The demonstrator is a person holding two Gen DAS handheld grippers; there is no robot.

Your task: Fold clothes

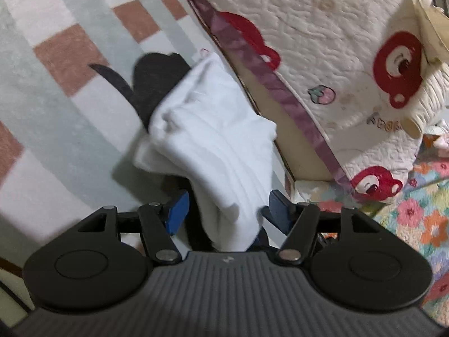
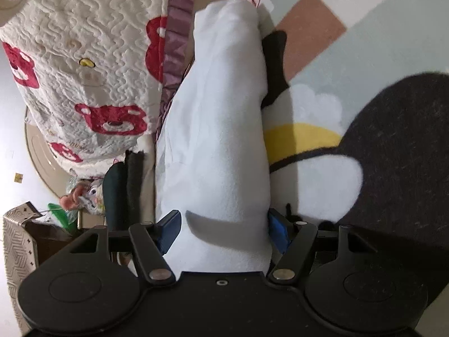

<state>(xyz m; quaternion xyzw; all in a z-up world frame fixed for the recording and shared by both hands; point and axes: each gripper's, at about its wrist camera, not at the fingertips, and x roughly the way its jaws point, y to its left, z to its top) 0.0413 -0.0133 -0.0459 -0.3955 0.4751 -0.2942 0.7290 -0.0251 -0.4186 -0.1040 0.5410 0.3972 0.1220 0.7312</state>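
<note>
A white garment [image 1: 213, 140] hangs bunched above the carpet. In the left wrist view my left gripper [image 1: 228, 213] has its blue pads [image 1: 176, 210] on both sides of the cloth's near end. In the right wrist view the same white garment [image 2: 219, 129] runs away from my right gripper [image 2: 223, 230], whose blue pads [image 2: 276, 230] press on a thick fold of it. A dark garment [image 1: 157, 84] shows behind the white one, and it also shows in the right wrist view [image 2: 275, 64].
A quilted cream bedspread with red bears [image 1: 336, 56] hangs over the bed edge on the right. A checked carpet [image 1: 56, 84] lies below, with a penguin pattern [image 2: 393, 146]. A floral blanket [image 1: 421, 219] and clutter [image 2: 78, 196] lie by the bed.
</note>
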